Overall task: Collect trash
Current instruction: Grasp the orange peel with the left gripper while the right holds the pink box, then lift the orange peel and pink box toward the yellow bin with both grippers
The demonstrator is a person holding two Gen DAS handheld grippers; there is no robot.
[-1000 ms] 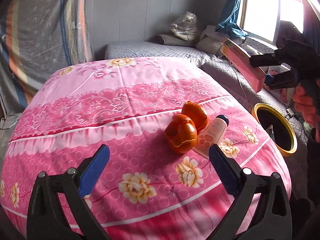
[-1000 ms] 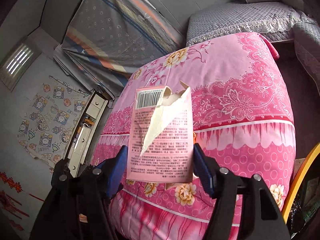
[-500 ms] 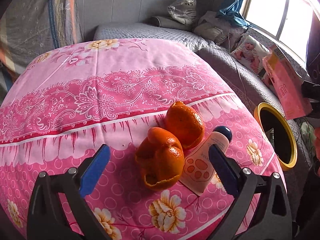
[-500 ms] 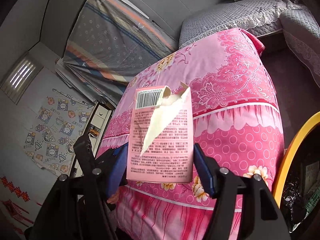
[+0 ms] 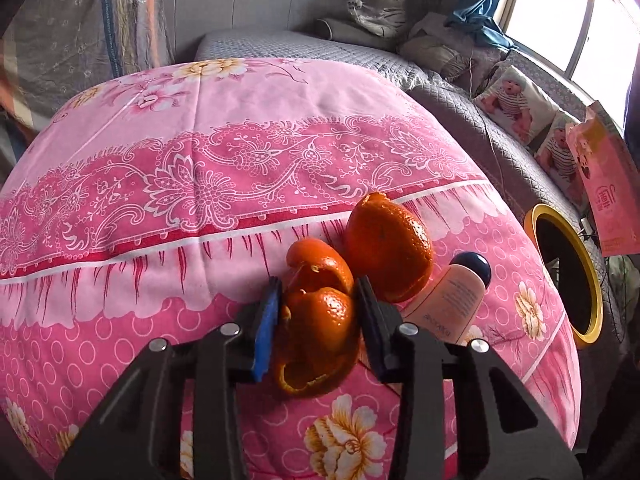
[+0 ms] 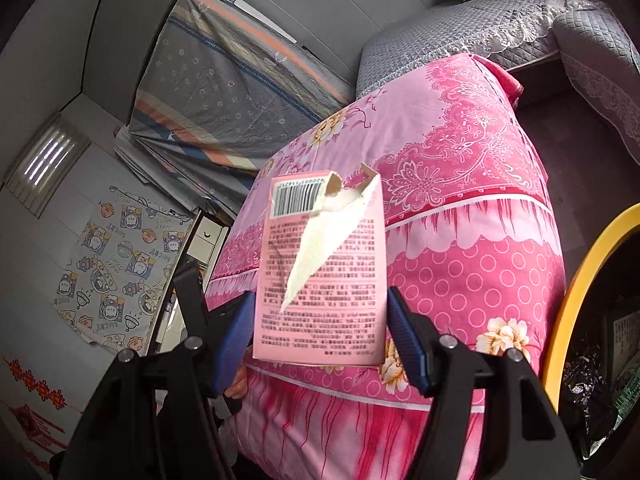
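Note:
My left gripper (image 5: 318, 328) is shut on an orange peel (image 5: 320, 324) that lies on the pink flowered cloth (image 5: 224, 184). A second orange peel (image 5: 390, 246) and a pink tube with a dark cap (image 5: 452, 300) lie just right of it. My right gripper (image 6: 320, 328) is shut on a torn pink carton (image 6: 320, 276), held in the air beside the table. The carton also shows at the right edge of the left wrist view (image 5: 606, 196). A yellow-rimmed bin (image 5: 568, 276) stands low at the table's right side; in the right wrist view its rim (image 6: 576, 288) is right of the carton.
A grey quilted bed (image 5: 460, 92) with pillows runs behind and to the right of the table. A striped folded mattress (image 6: 224, 92) leans on the wall at the left. A window (image 5: 568, 12) is at the far right.
My left gripper moved forward and closed its fingers around the near orange peel. My right gripper carried the carton a little further right, so more of the bin rim shows.

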